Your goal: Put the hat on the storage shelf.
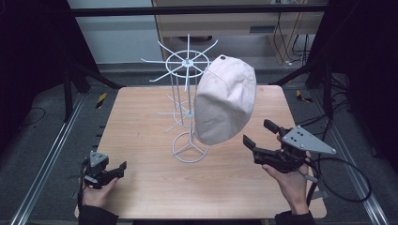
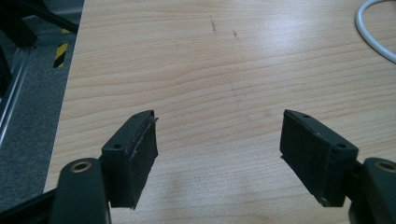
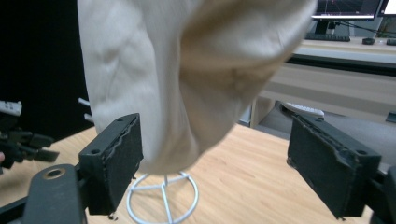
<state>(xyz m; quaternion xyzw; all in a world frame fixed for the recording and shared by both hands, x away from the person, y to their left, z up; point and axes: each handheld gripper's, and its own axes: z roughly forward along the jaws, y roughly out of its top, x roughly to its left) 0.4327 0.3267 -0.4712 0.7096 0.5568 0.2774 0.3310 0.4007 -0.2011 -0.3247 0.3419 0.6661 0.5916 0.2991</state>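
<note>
A pale pink cap (image 1: 225,101) hangs off the white wire rack (image 1: 187,108) standing mid-desk (image 1: 141,122), while the right gripper (image 1: 261,133) sits just beside its lower edge, jaws spread wide and empty, and the left gripper (image 1: 119,168) rests low near the desk's front-left corner, equally agape and holding nothing.

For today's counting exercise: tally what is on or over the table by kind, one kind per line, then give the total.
Caps: 1, the cap hanging on the rack
Racks: 1, the white wire rack
Grippers: 2, the left gripper and the right gripper, both open
Total: 4
</note>
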